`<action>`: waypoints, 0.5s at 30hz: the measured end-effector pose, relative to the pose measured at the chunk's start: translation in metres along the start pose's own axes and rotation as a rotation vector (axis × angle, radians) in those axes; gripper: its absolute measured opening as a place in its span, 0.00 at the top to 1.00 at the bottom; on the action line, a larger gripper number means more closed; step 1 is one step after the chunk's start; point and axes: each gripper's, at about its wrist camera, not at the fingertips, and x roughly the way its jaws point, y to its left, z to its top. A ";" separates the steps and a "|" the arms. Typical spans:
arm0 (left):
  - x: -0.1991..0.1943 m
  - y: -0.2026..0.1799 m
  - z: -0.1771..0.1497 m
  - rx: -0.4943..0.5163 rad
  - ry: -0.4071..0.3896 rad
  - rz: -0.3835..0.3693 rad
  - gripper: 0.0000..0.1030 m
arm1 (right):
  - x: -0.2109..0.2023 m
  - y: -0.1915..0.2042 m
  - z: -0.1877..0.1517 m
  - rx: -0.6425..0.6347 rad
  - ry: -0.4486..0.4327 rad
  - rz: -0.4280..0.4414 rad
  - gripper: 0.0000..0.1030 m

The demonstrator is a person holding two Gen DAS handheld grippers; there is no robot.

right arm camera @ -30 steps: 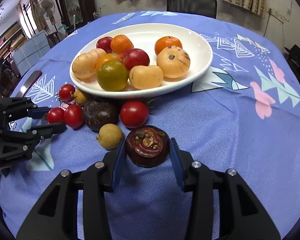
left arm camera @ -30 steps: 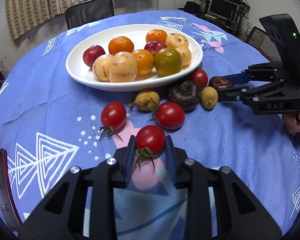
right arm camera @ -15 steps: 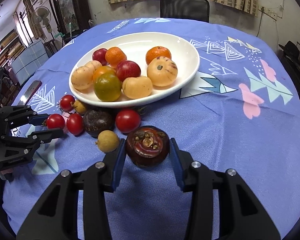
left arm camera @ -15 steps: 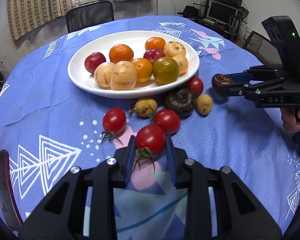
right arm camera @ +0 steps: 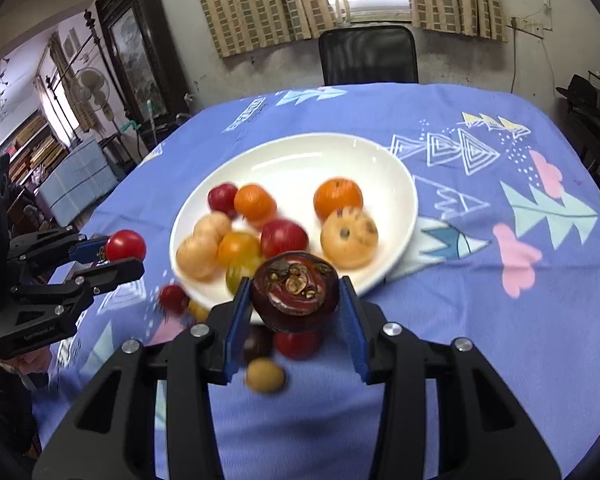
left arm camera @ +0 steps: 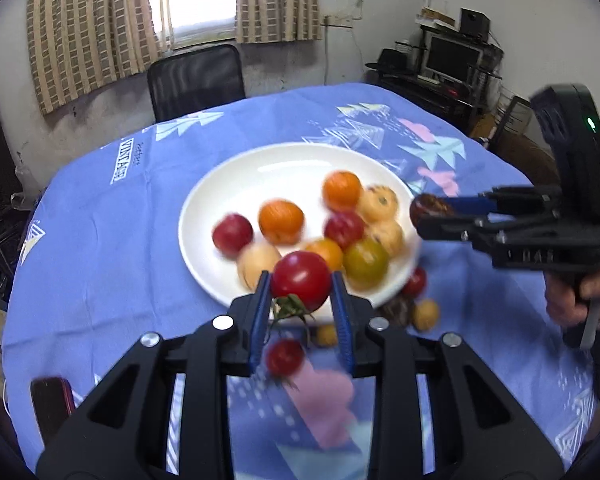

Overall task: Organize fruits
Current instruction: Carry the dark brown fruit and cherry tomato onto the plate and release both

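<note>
I have both pieces off the tabletop (left arm camera: 100, 240) now. A second ago the tomato (left arm camera: 301, 280) in my left gripper (left arm camera: 302, 316) sat on the cloth with its stem dragging; now it hangs in the air in front of the near rim of the plate (left arm camera: 228, 184), the blue fingers (left arm camera: 260, 312) clamped on either side of it and the green stem dangling below. On the right side, the dark purple fruit (right arm camera: 296, 296), a mangosteen by the look of it, has likewise come up from the cloth and is pinched between the fingers of my right gripper (right arm camera: 296, 320), level with the plate's near edge.

Below and just behind the held fruit, a few pieces are left on the cloth in front of the plate: a red tomato (left arm camera: 285, 356) under the left gripper, a small yellowish fruit (right arm camera: 265, 376), another tomato (right arm camera: 298, 344) and a dark fruit (right arm camera: 258, 342) half hidden by my right fingers. Motion blur keeps me from counting them surely.

Further out, the plate holds oranges, red plums and pale yellow fruit crowded toward its near half; the far half is bare white. Beyond it stands a black chair (right arm camera: 368, 56) under the window.

As I read it, the lift is done for both and the carry is under way. The bare far half is where I would set them, reaching over the pile without knocking it.
</note>
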 end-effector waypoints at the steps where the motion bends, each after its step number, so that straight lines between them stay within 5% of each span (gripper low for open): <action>1: 0.007 0.003 0.007 -0.016 -0.001 0.001 0.71 | 0.006 -0.001 0.007 0.014 -0.009 -0.008 0.58; 8: 0.070 0.026 0.051 -0.146 0.009 0.024 0.71 | 0.039 -0.010 0.044 0.115 -0.088 0.010 0.58; 15: 0.103 0.040 0.059 -0.207 0.047 0.030 0.71 | 0.070 -0.009 0.058 0.131 -0.057 -0.008 0.58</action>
